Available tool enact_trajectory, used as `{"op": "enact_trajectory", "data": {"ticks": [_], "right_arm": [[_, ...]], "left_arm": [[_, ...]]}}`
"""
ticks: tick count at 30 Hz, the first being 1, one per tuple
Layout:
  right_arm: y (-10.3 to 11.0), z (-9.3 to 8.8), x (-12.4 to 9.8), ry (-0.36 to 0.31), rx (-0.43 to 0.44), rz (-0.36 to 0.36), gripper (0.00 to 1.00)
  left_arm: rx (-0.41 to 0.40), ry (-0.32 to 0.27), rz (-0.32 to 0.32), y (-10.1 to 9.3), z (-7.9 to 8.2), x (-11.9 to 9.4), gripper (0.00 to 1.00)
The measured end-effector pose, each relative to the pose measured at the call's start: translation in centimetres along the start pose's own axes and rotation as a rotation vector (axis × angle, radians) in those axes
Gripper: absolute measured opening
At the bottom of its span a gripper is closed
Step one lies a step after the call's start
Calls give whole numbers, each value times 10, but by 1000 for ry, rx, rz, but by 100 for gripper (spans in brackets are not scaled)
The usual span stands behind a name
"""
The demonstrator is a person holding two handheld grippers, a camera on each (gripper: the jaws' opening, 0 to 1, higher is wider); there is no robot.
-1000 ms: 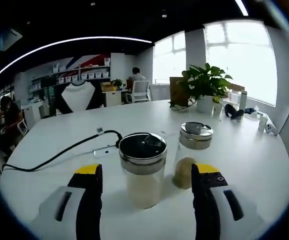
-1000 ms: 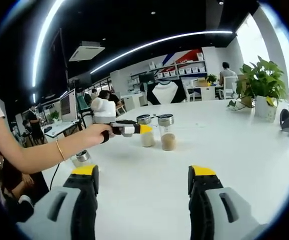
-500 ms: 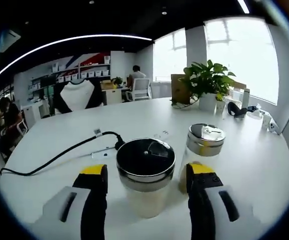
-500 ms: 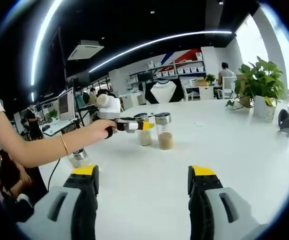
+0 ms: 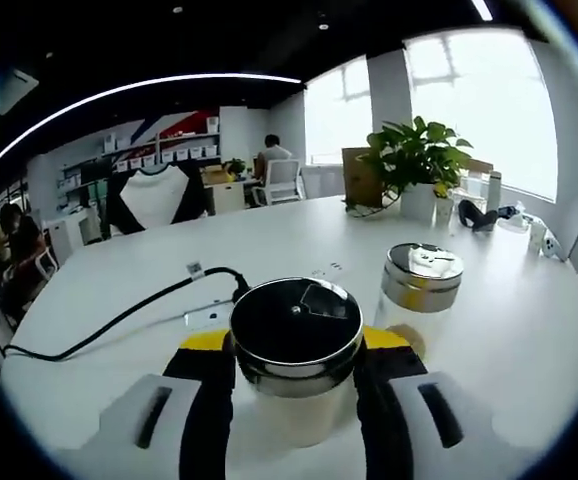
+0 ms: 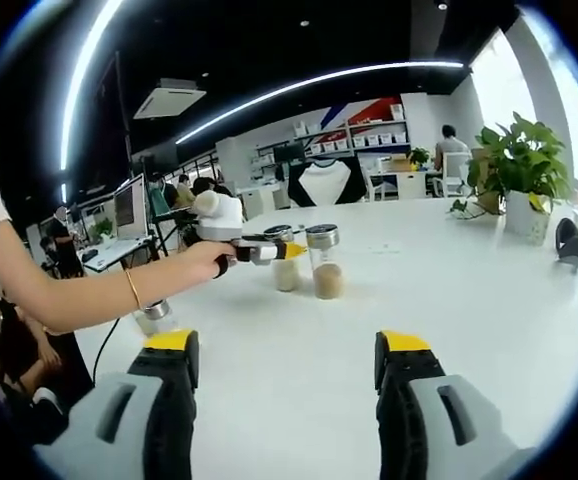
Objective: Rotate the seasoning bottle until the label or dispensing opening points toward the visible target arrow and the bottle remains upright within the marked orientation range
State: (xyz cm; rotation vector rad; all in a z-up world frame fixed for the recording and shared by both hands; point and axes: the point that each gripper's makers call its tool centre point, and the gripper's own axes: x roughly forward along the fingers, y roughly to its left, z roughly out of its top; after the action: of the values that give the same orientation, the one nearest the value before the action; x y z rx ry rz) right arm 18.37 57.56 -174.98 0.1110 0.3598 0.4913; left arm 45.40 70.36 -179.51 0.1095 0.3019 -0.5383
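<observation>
Black-and-yellow jaws of the left gripper clamp the near seasoning bottle, one pad against each side of its glass body; bottle upright on the white table. Second bottle stands just beside it. Right gripper hangs wide open over bare tabletop, holding nothing.

second bottle just right | cable left | table right open

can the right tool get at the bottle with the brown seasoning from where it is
Probably yes. The right tool is open and empty, and bare white table lies between it and the brown seasoning bottle. The left tool is around the neighbouring pale seasoning bottle.
</observation>
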Motion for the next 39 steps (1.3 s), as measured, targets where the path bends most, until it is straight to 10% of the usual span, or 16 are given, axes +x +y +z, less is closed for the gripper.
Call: {"op": "enact_trajectory", "data": {"ticks": [21, 39], "right_arm": [[-2, 1, 0, -7, 14, 1, 70], [12, 7, -5, -24, 0, 22, 69]], "left_arm": [[-78, -30, 35, 7, 3, -9, 45], [-88, -131, 3, 10, 56, -46, 45]]}}
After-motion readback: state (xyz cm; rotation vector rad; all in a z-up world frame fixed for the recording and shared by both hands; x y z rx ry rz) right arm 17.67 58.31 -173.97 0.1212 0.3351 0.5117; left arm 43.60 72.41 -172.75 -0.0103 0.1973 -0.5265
